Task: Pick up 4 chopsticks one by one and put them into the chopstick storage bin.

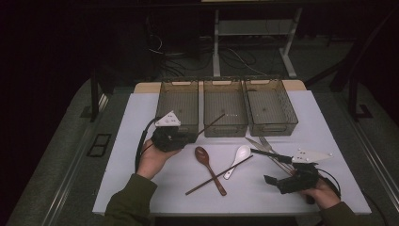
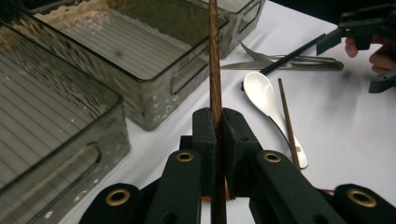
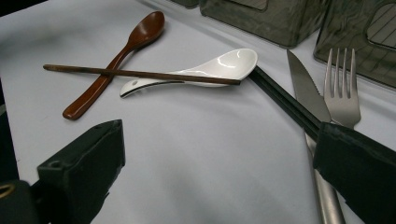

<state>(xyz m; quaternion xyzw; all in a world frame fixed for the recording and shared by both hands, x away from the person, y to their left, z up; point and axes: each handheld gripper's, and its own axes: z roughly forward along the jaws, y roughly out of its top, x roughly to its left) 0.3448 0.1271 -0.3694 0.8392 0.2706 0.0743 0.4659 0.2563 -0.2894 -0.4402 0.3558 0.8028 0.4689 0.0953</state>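
My left gripper [image 1: 192,136] [image 2: 218,135] is shut on a brown chopstick [image 1: 211,123] [image 2: 215,70]. The stick rises from the jaws and its tip reaches over the middle bin [image 1: 226,129]. On the white table lie a second brown chopstick [image 1: 219,175] [image 3: 140,73], a brown wooden spoon [image 1: 207,165] [image 3: 116,58] and a white ceramic spoon [image 1: 237,160] [image 3: 219,65]. My right gripper [image 1: 278,170] [image 3: 219,154] rests open at the front right, its jaws far apart. A black chopstick [image 1: 270,154] [image 3: 285,100] runs up to its right-hand jaw.
Three grey translucent bins stand in a row at the back: left [image 1: 178,83], middle and right [image 1: 273,127]. A knife [image 3: 306,91] and a fork [image 3: 343,93] lie in front of the right bin. The table's front edge [image 1: 211,212] is near my forearms.
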